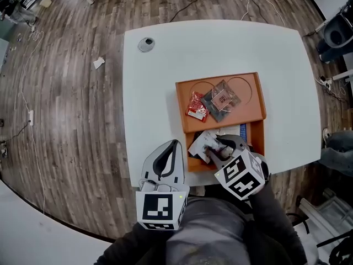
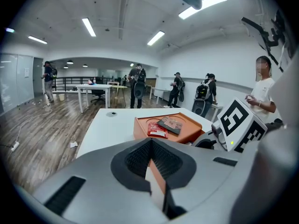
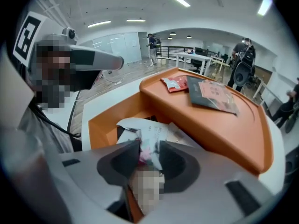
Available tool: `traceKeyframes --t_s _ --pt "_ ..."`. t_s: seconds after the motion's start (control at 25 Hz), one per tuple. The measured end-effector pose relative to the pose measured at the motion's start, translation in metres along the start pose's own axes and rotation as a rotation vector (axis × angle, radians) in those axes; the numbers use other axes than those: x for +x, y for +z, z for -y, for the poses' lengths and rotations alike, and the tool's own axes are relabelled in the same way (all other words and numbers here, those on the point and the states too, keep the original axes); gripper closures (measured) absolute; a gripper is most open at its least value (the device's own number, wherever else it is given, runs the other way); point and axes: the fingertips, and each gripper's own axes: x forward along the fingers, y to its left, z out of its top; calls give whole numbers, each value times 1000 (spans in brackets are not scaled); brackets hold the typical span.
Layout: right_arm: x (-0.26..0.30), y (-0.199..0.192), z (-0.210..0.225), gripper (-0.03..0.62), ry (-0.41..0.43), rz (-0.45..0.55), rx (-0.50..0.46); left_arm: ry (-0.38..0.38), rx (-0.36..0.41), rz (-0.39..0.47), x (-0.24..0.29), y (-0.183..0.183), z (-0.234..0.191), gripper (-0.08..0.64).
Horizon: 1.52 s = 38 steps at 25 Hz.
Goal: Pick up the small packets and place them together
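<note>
An orange tray (image 1: 251,84) stands on the white table (image 1: 160,76). On its upper shelf lie a red packet (image 1: 197,105) and a dark grey packet (image 1: 220,99), touching each other. Several white packets fill the tray's lower front compartment. My right gripper (image 1: 212,148) dips steeply into that compartment, and a crumpled white packet (image 3: 148,134) sits pinched between its pads. My left gripper (image 1: 173,144) hovers at the table's near edge, left of the tray, with its jaws together and nothing in them. Over those jaws the left gripper view shows the red packet (image 2: 156,129).
A grey round grommet (image 1: 146,44) sits in the table's far left corner. A blue-and-white item (image 1: 234,130) lies at the back of the lower compartment. A paper scrap (image 1: 99,63) and cables lie on the wooden floor. Several people stand far off.
</note>
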Motion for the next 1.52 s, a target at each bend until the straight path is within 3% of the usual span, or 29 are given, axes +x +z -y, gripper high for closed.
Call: traceKeyframes --t_s 0.08,0.24,0.68,0.96,1.52 --pt "1 0 -3 493 -2 -3 -34 0 -1 0 1 0 -1 563" --pt "-2 3 -4 517 -25 17 -35 -8 7 5 0 2 -1 563" --pt "-46 23 -18 518 -122 94 -11 -95 69 91 -19 33 18 563" --pt "-59 24 -21 518 -167 126 14 -133 97 101 -27 36 26 563" --pt "-62 32 -6 518 -164 153 -11 -116 105 113 -14 45 30 563"
